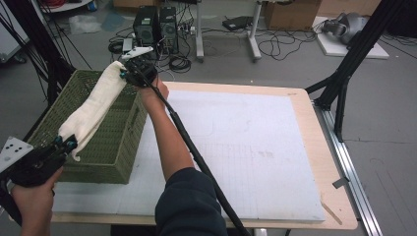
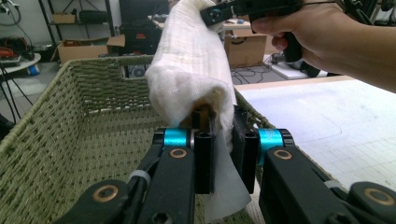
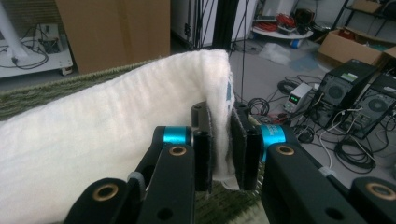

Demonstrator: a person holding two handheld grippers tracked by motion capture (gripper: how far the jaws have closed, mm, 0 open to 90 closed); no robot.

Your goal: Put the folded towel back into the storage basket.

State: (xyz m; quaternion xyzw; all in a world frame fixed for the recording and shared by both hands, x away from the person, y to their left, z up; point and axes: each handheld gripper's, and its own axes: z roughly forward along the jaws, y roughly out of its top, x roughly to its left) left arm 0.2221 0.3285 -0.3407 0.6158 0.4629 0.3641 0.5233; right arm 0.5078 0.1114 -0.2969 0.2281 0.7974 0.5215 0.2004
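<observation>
High view: stood a green woven basket (image 1: 105, 147) at the left edge of the tabletop (image 1: 305, 105), on the white sheet (image 1: 246, 147) covering most of it. Hung a cream cloth (image 1: 96, 105) in a long sagging band above the basket, stretched from near end to far end. Clamped the near, lower end of the cloth in the left gripper (image 1: 66, 143), at the basket's near-left corner, held by the left hand (image 1: 32, 199). Clamped the far, upper end in the right gripper (image 1: 129, 73), above the basket's far-right corner, with the right hand (image 1: 155, 91) and dark-sleeved forearm reaching across the tabletop's left part. Trailed a black cable (image 1: 196, 157) along that forearm to the near edge.

Left gripper view: closed both black jaws of the left gripper (image 2: 226, 142) on a bunched end of the cloth (image 2: 191, 70), a flap hanging below them. Rose the cloth up and away to the right gripper (image 2: 210, 14), over the basket's open interior (image 2: 84, 126).

Right gripper view: pinched the jaws of the right gripper (image 3: 223, 144) onto a folded edge of the cloth (image 3: 93, 135), with the basket rim (image 3: 28, 93) behind it.
</observation>
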